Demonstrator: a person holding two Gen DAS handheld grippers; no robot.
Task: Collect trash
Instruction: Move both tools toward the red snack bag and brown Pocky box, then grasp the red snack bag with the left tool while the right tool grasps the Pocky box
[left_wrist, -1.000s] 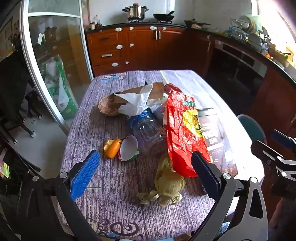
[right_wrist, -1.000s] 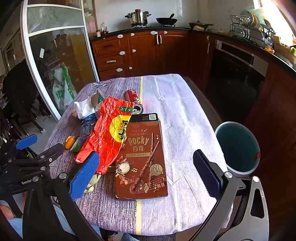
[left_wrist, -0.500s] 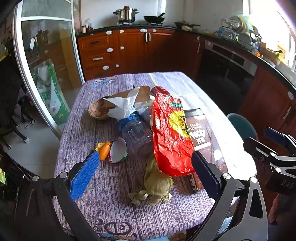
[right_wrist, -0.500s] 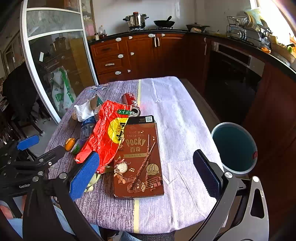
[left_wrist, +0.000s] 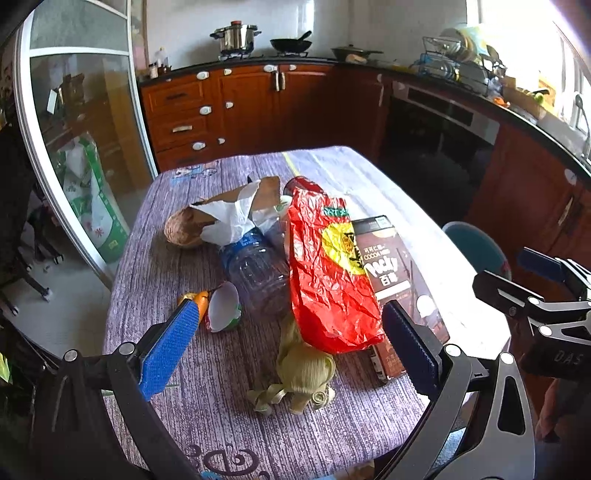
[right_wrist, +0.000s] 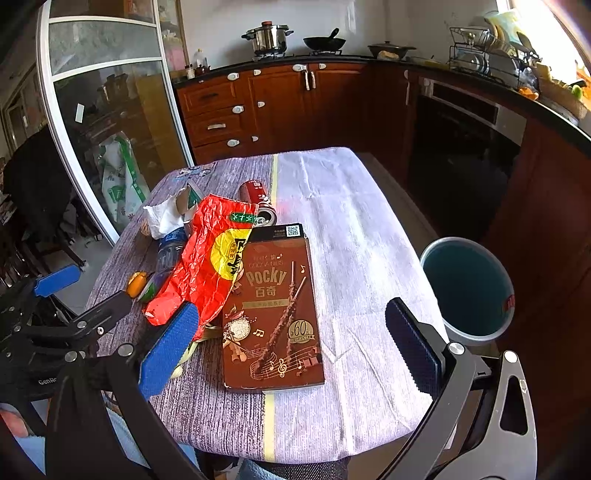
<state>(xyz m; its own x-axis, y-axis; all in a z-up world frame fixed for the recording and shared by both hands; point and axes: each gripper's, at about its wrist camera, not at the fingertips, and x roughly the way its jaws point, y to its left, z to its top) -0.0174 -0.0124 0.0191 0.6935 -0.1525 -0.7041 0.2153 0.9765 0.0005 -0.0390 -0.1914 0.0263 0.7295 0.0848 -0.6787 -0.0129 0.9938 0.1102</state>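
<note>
A table (right_wrist: 354, 236) under a purple-and-white cloth fills the middle of the kitchen, with the trash heaped on its left half. Off its right edge, down on the floor, stands a blue waste bin (right_wrist: 467, 288), with nothing visible in the part of its inside that shows.

Largest of the litter is a brown Pocky box (right_wrist: 273, 310) lying flat near the front edge. A crumpled red snack bag (right_wrist: 207, 266) overlaps the box's left side. Behind the bag a clear plastic bottle (left_wrist: 258, 273) lies on its side, a white tissue (left_wrist: 229, 218) and a strip of brown cardboard (left_wrist: 264, 192) draped above it. A red drink can (right_wrist: 256, 201) lies tipped just beyond the box. A coconut shell (left_wrist: 181, 230) sits at the far left, a wad of green ribbon (left_wrist: 301, 373) in front, and a small white cup (left_wrist: 223, 306) touches an orange wrapper (left_wrist: 201, 299).

The left gripper (left_wrist: 288, 354) hangs over the ribbon, jaws spread wide and holding nothing. The right gripper (right_wrist: 291, 347) hangs above the Pocky box, likewise wide apart and grasping nothing.
</note>
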